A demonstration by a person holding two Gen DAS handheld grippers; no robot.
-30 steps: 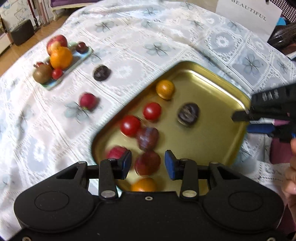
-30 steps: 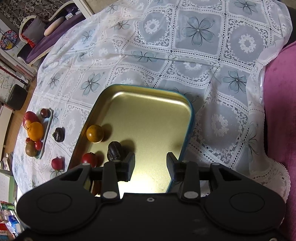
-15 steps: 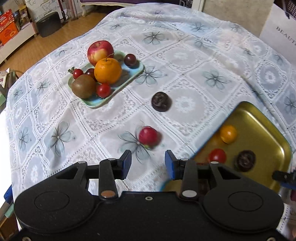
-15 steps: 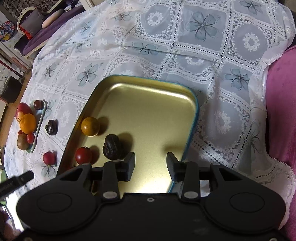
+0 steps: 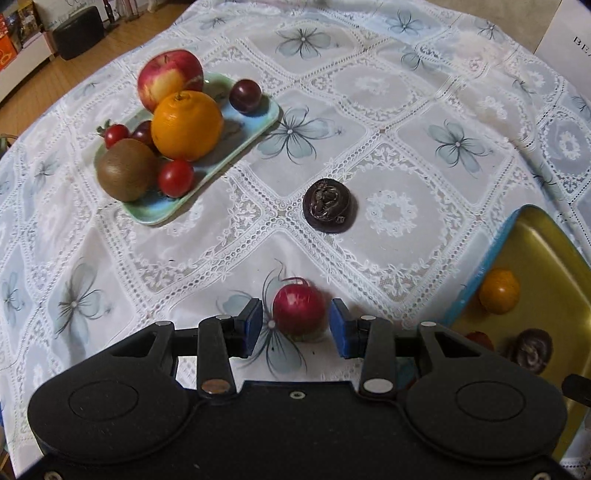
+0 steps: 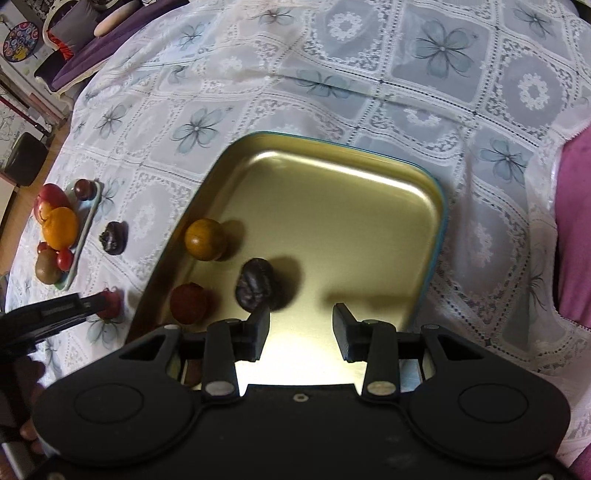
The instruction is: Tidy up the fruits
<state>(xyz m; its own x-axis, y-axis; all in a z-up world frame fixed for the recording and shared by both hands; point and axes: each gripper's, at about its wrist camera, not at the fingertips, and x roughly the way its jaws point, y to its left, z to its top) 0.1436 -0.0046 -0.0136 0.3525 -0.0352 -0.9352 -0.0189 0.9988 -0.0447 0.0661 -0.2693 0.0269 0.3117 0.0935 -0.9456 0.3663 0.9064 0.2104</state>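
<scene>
A small red fruit [image 5: 298, 309] lies on the lace cloth between the blue pads of my left gripper [image 5: 297, 326], which is open around it without touching. A dark wrinkled fruit [image 5: 328, 205] sits further ahead. The green plate [image 5: 159, 214] at the left carries an apple [image 5: 168, 77], an orange [image 5: 186, 124], a kiwi [image 5: 125, 169], a plum and cherry tomatoes. My right gripper [image 6: 301, 332] hangs open and empty over the gold tray [image 6: 351, 206], which holds an orange fruit [image 6: 205, 239], a dark fruit [image 6: 255, 283] and a red fruit [image 6: 187, 302].
A white sign [image 5: 569, 40] stands at the far right. A pink cushion [image 6: 574, 236] borders the table on the right. A black box [image 5: 77, 31] and shelves stand on the wooden floor beyond the table's left edge. A hand [image 6: 29, 413] holds the left gripper.
My left gripper swung from over the gold tray to the left and came down around the red fruit on the cloth. The right gripper shifted slightly over the tray.
</scene>
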